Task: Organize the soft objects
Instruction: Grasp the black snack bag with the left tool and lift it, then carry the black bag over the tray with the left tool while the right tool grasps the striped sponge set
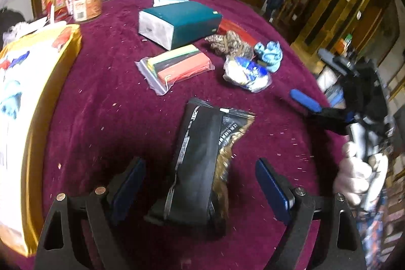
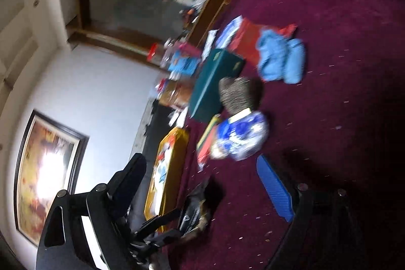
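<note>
I see the table [image 1: 101, 98] in maroon cloth carrying a teal box [image 1: 181, 22], black pouch [image 1: 200, 158], colored sponges [image 1: 177, 65] and jars [image 1: 87, 1].

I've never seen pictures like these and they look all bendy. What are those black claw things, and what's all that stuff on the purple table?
The claws are two-finger grabbers that a person holds, one in each hand. Each has a tiny round-lens camera looking along its fingers, which bends the picture.

One picture comes from the left gripper. Its jaws are open on either side of a black and gold packet, not squeezing it. At the edge you see the right gripper and the person's gloved hand.

The other, blurry and tilted picture comes from the right gripper, open and holding nothing.

On the purple tablecloth lie a teal box, a clear bag of coloured blocks, a speckled fabric bundle, a blue cloth and a blue and white packet.
</note>
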Tool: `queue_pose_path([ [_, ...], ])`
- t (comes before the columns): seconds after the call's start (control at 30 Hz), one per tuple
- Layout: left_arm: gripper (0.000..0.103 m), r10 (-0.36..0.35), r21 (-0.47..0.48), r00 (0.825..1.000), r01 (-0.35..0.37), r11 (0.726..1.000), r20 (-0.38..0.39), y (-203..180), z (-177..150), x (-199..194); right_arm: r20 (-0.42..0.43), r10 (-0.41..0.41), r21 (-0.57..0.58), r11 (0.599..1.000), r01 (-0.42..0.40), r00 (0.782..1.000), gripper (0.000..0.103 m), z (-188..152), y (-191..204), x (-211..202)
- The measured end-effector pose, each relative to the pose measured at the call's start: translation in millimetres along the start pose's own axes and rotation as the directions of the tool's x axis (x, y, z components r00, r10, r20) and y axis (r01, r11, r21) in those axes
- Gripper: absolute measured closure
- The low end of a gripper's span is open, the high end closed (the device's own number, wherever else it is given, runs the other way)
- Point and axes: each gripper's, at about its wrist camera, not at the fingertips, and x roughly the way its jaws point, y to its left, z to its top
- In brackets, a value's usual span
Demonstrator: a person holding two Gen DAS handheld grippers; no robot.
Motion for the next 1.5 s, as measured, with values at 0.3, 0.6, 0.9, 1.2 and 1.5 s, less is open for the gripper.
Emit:
queue_pose_path([
  [0.3, 0.013, 0.112, 0.147, 0.994, -0.112, 0.983, 0.011, -14.3, 2.2, 30.7, 0.004, -0.098, -0.008, 0.995, 0.098, 0.995, 0.015, 1.9, -12.1, -5.1],
  [0.6, 0.054, 0.099, 0.213, 0.994, -0.105, 0.972, 0.038, -20.8, -1.1, 15.9, -0.007, -0.14, -0.045, 0.989, 0.14, 0.99, 0.015, 1.7, -6.5, -0.2],
  [0.9, 0.053, -0.101, 0.043, 0.985, 0.096, 0.994, 0.142, 16.1, -18.1, -56.9, -0.024, -0.22, -0.12, 0.969, 0.216, 0.975, 0.015, -2.8, 1.3, 8.6],
  [1.2, 0.053, -0.108, -0.041, 0.96, 0.123, 0.992, 0.257, 58.4, -33.2, -111.5, -0.03, -0.309, -0.185, 0.936, 0.299, 0.951, 0.014, -8.7, 6.5, 18.4],
  [1.5, 0.053, -0.081, -0.127, 0.946, 0.127, 0.984, 0.314, 110.5, -47.4, -129.1, -0.019, -0.422, -0.219, 0.886, 0.408, 0.906, 0.014, -21.4, 38.9, 24.1],
])
